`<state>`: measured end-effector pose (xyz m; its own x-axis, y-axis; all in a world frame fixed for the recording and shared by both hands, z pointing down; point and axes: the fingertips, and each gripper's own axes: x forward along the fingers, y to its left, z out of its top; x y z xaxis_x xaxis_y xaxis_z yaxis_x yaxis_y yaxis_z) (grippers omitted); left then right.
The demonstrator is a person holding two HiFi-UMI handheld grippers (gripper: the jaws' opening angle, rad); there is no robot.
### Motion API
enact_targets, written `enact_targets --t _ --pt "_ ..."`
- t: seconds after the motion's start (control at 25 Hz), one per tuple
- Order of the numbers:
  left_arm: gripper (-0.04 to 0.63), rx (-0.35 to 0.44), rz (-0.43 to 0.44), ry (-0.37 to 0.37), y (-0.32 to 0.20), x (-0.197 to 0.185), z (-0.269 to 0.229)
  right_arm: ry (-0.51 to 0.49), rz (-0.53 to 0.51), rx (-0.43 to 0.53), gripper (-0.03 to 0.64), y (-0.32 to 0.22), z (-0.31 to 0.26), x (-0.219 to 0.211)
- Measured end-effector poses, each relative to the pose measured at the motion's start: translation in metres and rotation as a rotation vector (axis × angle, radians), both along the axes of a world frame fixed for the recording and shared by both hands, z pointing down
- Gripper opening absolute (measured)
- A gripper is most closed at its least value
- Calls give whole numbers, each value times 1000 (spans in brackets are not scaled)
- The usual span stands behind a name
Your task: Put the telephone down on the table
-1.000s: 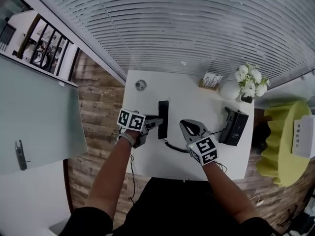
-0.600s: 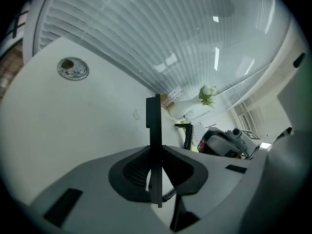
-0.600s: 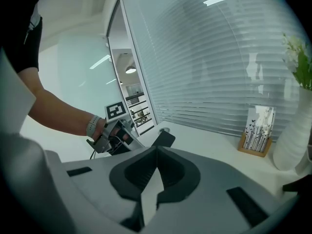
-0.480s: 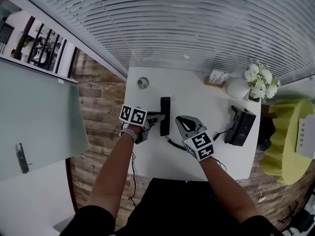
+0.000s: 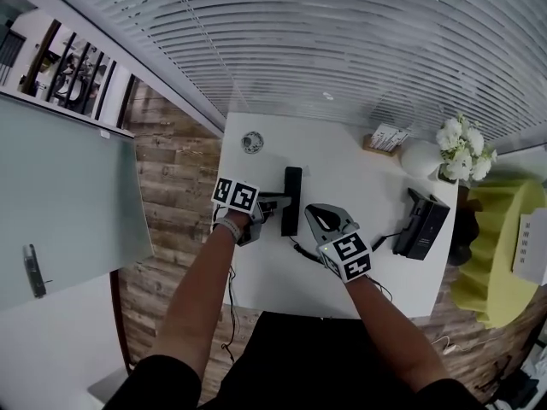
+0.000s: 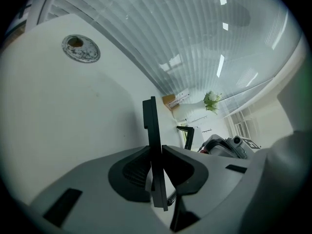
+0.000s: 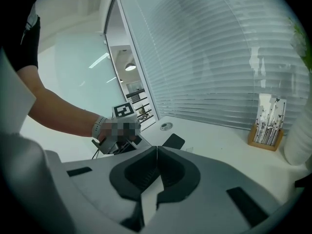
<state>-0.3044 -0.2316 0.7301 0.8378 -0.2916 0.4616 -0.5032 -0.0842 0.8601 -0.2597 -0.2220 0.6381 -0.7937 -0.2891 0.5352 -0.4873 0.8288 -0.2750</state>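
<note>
Near edge: both arms are reaching in over the table (image 5: 342, 165). L gripper (image 6: 156, 151) is pinching the handset (image 5: 291, 200) from its left side, about mid-length, with the jaws clamping across its thin dimension. The handset is lying roughly level over the table's left-centre, broad face up. Can't tell if it's touching the top yet. R gripper (image 7: 157, 150) is hovering just right of it, jaws pressed together, nothing between.

Step, as I'm reading it: set-down, nearly there. Doing it well:
- One jaw seems to be sitting under the handset, so it prob. can't land dead flat. Ease down till the right edge is resting on the top.
- Then spread the jaws a little and back out leftward w/o dragging.
- The cord (image 5: 301, 249) is coiling off the near end. Keep it slack so it isn't tugging the base (image 5: 421, 225), well apart at right.

Materials:
- Handset: slim black slab, smooth, hard plastic prob., so likely slippery in the grip.
- Cord: thin, black, springy.
- Table top: white, matte, hard.
- Base: black, wedge-like, tilted.

Farther: round metal-look grommet (image 5: 251, 142) at far left, small wooden card holder (image 5: 389, 137), rounded white vase (image 5: 419, 156) w/ white flowers (image 5: 466, 148) at far right. Slatted blinds (image 5: 342, 41) beyond.
</note>
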Motion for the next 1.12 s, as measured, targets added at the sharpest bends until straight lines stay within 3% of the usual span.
enact_targets --t 0.52,0.88,1.12 --pt "88 -31 13 -13 -3 -9 12 17 -18 -14 21 2 10 -7" --pt "115 58 108 -256 -6 -18 16 31 -37 -6 21 4 11 -12" --pt "117 110 144 -366 -7 -16 14 33 -41 -7 21 5 11 -12"
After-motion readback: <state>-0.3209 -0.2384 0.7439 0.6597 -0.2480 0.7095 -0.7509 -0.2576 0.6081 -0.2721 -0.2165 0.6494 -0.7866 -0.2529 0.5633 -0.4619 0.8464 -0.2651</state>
